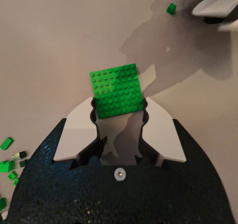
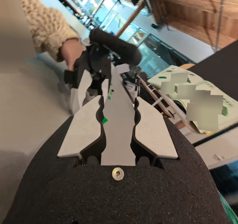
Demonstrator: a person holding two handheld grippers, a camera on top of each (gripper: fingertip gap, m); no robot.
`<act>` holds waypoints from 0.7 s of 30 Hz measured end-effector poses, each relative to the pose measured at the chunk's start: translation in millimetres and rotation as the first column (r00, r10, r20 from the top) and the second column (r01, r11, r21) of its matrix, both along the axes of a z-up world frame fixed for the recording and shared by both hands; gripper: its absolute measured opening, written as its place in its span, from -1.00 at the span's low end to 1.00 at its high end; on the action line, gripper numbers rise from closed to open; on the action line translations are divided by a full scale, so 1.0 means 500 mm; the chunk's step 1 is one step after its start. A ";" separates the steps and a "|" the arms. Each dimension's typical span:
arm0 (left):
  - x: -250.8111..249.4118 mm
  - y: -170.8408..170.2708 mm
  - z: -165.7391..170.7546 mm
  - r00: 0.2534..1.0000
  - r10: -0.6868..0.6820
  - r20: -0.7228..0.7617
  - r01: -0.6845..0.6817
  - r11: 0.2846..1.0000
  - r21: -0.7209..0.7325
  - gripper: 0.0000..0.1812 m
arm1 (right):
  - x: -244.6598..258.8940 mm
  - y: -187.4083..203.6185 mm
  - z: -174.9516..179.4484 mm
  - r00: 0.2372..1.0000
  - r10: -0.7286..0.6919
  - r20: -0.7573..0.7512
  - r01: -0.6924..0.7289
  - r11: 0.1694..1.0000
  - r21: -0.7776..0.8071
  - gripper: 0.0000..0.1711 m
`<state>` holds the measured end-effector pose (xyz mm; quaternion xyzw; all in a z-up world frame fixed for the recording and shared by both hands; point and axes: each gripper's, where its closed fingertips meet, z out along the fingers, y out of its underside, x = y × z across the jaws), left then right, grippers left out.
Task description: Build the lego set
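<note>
In the left wrist view the left gripper (image 1: pixel 119 105) has its fingers spread wide on either side of a green studded plate assembly (image 1: pixel 116 90), two green plates joined edge to edge along a visible seam and lying flat on the pale tabletop (image 1: pixel 51 43); the finger pads sit just beside the near plate's side edges, and whether they press on it cannot be told. A single small green brick (image 1: pixel 171 8) lies well apart at the far right, near the blurred right gripper. Loose green pieces (image 1: pixel 7 166), bright and dark, are scattered by the lower left edge. In the right wrist view the right gripper (image 2: pixel 119 106) is tilted, its fingers parted and holding nothing, with only tabletop between them. Beyond them a hand (image 2: pixel 72 55) in a cream knitted sleeve (image 2: pixel 45 24) holds the other gripper, and an open instruction booklet (image 2: pixel 167 81) lies to the right
</note>
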<state>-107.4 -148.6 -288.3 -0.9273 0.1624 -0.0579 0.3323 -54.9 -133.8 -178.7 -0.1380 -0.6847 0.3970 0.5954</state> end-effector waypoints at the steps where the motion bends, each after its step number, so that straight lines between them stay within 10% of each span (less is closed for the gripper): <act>1: -0.002 -0.001 0.001 1.000 -0.015 -0.002 0.015 1.000 -0.016 -0.23 | -0.009 -0.002 -0.015 0.999 0.026 0.028 -0.027 0.999 0.036 -0.47; 16: -0.004 0.019 0.058 0.747 -0.008 0.664 0.107 0.988 -0.109 -0.23 | -0.115 0.023 -0.146 0.965 -0.215 0.149 0.054 0.722 0.689 -0.66; 19: -0.006 0.015 0.064 0.756 -0.040 0.653 0.118 0.990 -0.076 -0.36 | -0.121 0.013 -0.157 0.958 -0.201 0.204 0.013 0.742 0.670 -0.90; 21: -0.009 0.016 0.092 0.742 -0.091 0.664 0.113 0.994 0.011 -0.07 | -0.125 0.018 -0.139 0.938 -0.235 0.255 0.061 0.836 0.546 -0.90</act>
